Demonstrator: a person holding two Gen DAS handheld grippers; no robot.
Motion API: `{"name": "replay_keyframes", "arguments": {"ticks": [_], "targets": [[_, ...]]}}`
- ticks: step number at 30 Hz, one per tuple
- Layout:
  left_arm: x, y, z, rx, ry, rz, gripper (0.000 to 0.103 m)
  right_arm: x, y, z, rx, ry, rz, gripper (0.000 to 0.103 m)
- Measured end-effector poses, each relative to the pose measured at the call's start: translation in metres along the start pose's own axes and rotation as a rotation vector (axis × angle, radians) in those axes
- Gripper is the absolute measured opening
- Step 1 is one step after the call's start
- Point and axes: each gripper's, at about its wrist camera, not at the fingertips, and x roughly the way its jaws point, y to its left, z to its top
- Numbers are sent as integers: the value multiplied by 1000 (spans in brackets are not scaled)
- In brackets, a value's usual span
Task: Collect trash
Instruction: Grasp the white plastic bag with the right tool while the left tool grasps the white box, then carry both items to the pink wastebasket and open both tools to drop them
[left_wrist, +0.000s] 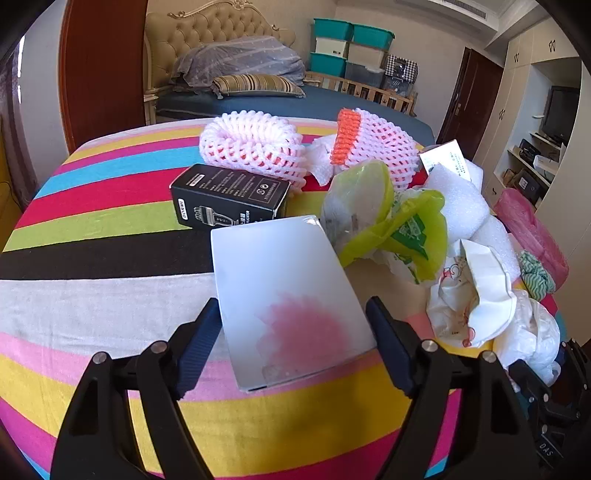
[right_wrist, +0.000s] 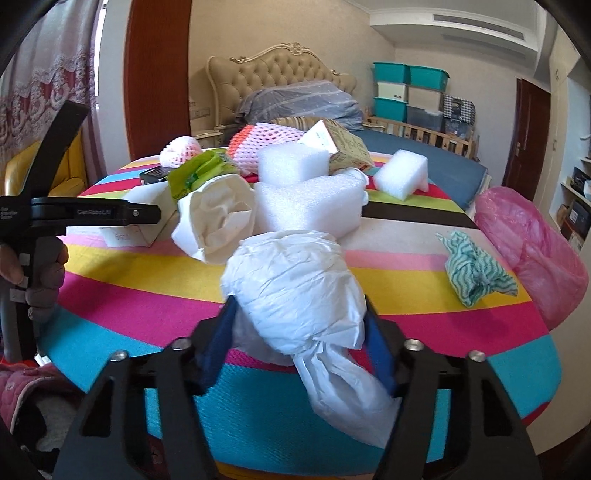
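Observation:
My left gripper (left_wrist: 291, 306) has its two blue pads against the long sides of a flat white box (left_wrist: 288, 288) with a pink smudge, which lies on the striped round table (left_wrist: 110, 221). In the right wrist view my right gripper (right_wrist: 299, 299) is shut on a crumpled white plastic bag (right_wrist: 295, 284), squeezing it near the table's front edge (right_wrist: 147, 288). Behind it the trash is piled: a white paper bag (right_wrist: 218, 218), foam blocks (right_wrist: 295, 162), a green-yellow bag (left_wrist: 388, 221), a black carton (left_wrist: 229, 199) and pink foam nets (left_wrist: 255, 147).
A teal-patterned cloth (right_wrist: 472, 273) lies at the right of the table, with a pink plastic bag (right_wrist: 528, 251) hanging off its right edge. A hand (right_wrist: 44, 273) holds the left gripper's handle at far left. A bed (right_wrist: 406, 147) stands behind the table.

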Motion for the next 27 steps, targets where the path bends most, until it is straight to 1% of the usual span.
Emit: {"name": "replay_keyframes", "arguments": {"ticks": [2,5,8,12,16,20,23,27], "targets": [[-6,0,-4,6,-7,7,76,-4,1,-1,-9,-18,9,43],[-17,0,-10,21,-39,22,75,-10,-1,-2,-3,-42,26,38],[-32,-2,-15,36,-86,34,75,-17,-3,-2,3,-65,38,37],[-55,-10,-17,74,-172,38,75,-27,-8,-2,20,-104,35,35],[-73,-27,-17,127,-258,16,74,-37,-16,1,41,-146,16,35],[-79,-40,-17,154,-293,-5,74,-43,-27,0,65,-160,-2,35],[-77,-44,-18,172,-290,1,74,-45,-33,-2,83,-165,-8,35],[-82,-44,-16,168,-294,-27,73,-48,-38,-2,93,-178,-10,35]]}}
